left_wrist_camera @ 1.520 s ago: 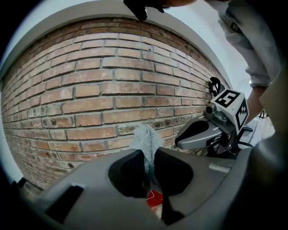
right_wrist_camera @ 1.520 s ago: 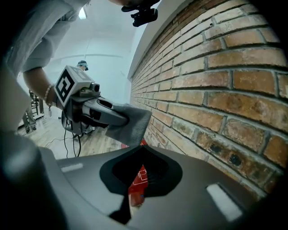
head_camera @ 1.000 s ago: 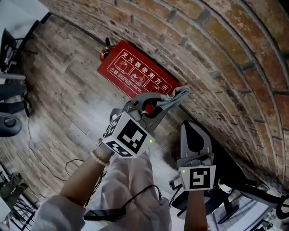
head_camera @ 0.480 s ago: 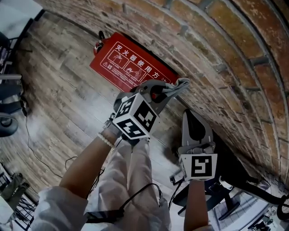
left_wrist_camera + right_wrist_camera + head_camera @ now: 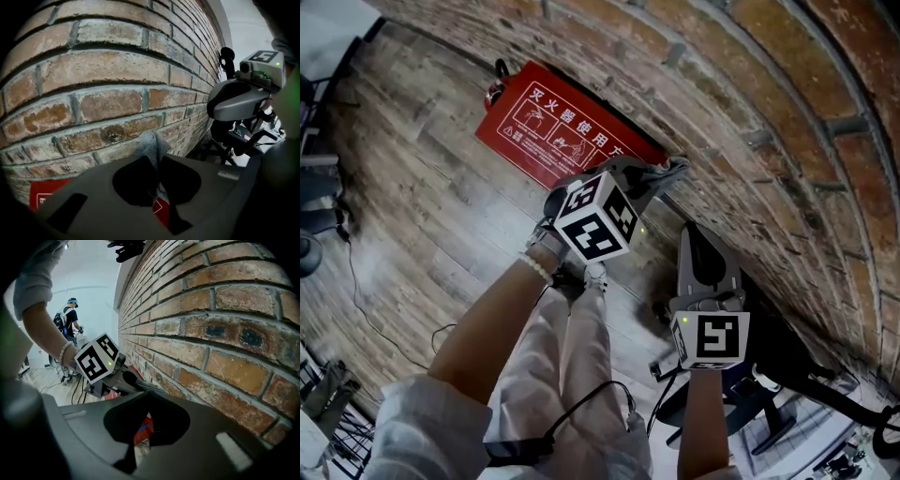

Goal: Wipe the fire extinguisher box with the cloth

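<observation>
We had the left gripper (image 5: 660, 179) jaws clamped on the cloth (image 5: 677, 169) by the right end of the box (image 5: 546, 129). Its long axis ran left along the wall (image 5: 750, 84). Right gripper (image 5: 694, 239) sat farther back, jaws closed, empty.

Red fire extinguisher box (image 5: 553, 131) with white characters and pictograms on its face, on the wooden floor (image 5: 422, 216) against the brick wall (image 5: 750, 84), small grey cloth (image 5: 673, 171) pinched in the left gripper's (image 5: 656, 180) closed jaws, at the box's right end
</observation>
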The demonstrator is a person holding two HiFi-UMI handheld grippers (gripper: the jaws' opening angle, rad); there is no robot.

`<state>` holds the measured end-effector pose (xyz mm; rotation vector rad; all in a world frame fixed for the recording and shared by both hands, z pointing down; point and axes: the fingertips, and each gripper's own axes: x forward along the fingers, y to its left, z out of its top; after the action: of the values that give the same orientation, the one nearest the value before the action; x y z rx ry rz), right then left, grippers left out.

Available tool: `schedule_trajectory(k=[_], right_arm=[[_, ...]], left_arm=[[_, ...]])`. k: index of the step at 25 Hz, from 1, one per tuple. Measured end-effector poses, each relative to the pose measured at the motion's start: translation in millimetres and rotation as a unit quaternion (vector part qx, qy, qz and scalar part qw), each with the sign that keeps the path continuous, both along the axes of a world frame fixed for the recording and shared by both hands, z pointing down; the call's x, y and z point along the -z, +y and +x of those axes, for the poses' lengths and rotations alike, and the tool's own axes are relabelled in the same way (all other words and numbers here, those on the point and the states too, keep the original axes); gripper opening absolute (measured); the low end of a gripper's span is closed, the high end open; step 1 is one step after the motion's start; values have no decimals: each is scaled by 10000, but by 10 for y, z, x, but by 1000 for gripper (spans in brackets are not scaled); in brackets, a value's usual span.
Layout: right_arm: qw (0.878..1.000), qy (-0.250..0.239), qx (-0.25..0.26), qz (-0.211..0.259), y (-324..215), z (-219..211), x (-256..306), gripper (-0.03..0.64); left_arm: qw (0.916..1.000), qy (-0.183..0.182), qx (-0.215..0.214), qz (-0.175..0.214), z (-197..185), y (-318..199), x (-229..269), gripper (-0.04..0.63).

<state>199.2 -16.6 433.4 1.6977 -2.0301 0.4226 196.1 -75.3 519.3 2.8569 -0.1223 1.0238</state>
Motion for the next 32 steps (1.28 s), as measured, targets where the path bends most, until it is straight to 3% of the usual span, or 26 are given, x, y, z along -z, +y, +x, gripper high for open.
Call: schedule_trajectory(k=[14,32], right_arm=[[9999,-80,66,-137,-36,-80,-141,9],[9994,-73,127,-301,-120,-183,-240,9]], left_arm=[[9971,-730,167,-160,13,-148,-437,14],[9967,-782,194,-85,-77,-303,-470,14]])
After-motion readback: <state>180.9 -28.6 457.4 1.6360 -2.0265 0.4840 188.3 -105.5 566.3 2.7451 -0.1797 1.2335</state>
